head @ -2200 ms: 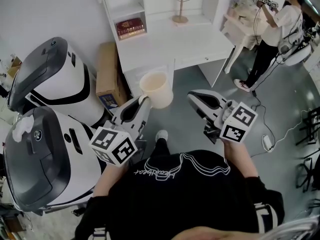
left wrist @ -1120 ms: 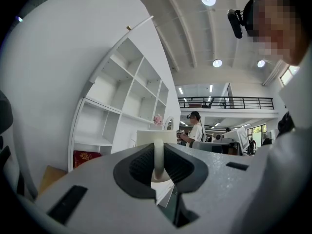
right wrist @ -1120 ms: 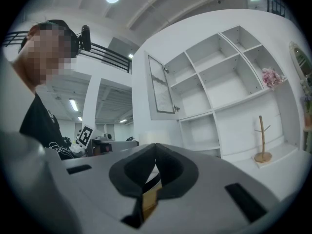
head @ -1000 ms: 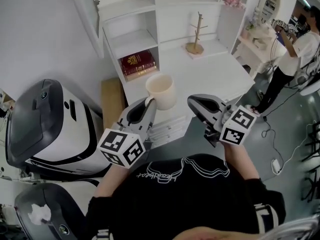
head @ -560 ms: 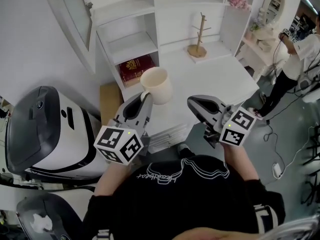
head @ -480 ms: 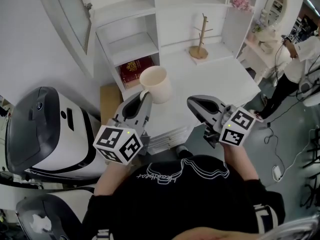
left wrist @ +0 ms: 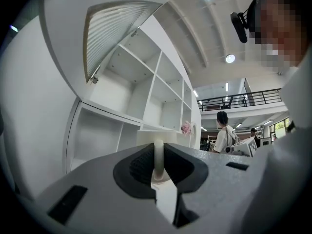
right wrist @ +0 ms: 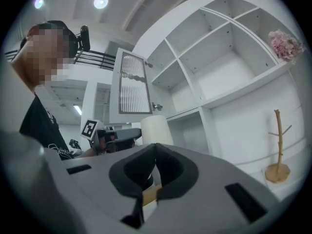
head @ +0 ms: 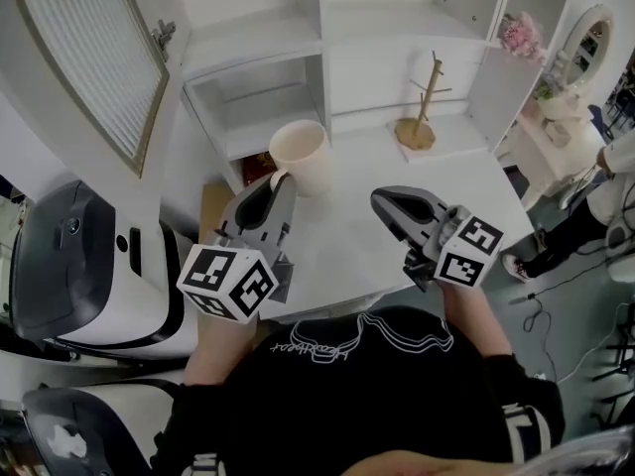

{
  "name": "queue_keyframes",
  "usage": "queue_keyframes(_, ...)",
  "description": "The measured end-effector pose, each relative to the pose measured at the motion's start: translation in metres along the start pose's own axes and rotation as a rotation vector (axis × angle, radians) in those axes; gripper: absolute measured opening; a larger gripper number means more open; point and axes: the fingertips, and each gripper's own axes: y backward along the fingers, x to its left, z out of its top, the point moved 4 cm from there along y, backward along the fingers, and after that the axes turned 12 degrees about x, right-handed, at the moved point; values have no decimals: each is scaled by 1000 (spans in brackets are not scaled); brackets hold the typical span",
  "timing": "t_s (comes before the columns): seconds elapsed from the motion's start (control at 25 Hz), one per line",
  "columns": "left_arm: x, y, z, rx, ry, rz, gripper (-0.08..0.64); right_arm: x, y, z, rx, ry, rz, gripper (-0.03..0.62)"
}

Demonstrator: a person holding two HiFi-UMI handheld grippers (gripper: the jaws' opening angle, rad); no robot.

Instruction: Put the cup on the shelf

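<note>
Centrally, in the head view, the cream cup hangs upright, mouth up, just left of the frame's middle. It is seen against the left end of the white desk top.

Its handle points toward the bottom of the frame and sits between the jaws of the left gripper, which are clamped on it. The cup body stands beyond the jaw tips, clear of the pads. The left gripper view agrees: 1 cream strip of handle runs vertically between the 2 dark pads, and the pale cup wall rises just behind them.

Above the cup in the frame opens the lower left compartment of the white shelf unit. The cup hangs in front of this compartment and has not entered it.

The right gripper lies right of centre over the desk top, near the cup but not touching it. In the right gripper view its 2 pads meet with nothing between them, and the cup appears above and left of the tips, beside the left gripper.

Surroundings:
- Upper left: a slatted cabinet door.
- Upper right of centre: a wooden mug tree standing on the desk.
- Top right: pink flowers.
- Lower left: a white-and-black machine.
</note>
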Motion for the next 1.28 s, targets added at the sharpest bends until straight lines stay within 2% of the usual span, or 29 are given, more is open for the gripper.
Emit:
queue_keyframes(0.36, 23, -48, 60, -78, -97, 134, 43, -72, -22, 22, -2, 17, 84, 5)
queue_keyframes(0.68, 39, -65, 105, -143, -166, 251, 43, -110, -31, 34, -3, 42, 142, 5)
queue_keyframes(1.04, 53, -79, 156, -184, -177, 292, 43, -130, -35, 37, 2, 52, 191, 5)
queue_keyframes(1.28, 63, -100, 175, -169, -161, 298, 44, -137, -32, 38, -1, 61, 206, 5)
